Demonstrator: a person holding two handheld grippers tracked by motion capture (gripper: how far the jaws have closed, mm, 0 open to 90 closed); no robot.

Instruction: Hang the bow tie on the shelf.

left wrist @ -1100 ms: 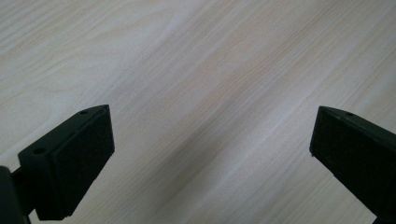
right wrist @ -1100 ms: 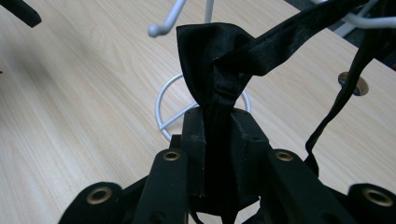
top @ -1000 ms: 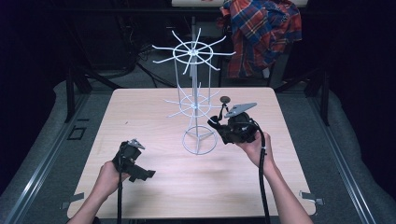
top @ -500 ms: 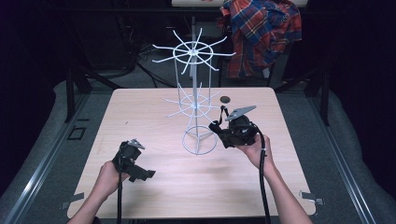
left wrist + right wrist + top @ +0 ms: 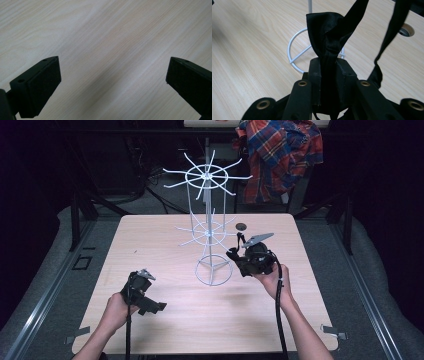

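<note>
Wire rack (image 5: 210, 240) mid-table (image 5: 165, 320) — shirt (image 5: 282, 157) behind, hole (image 5: 241, 226) right
</note>
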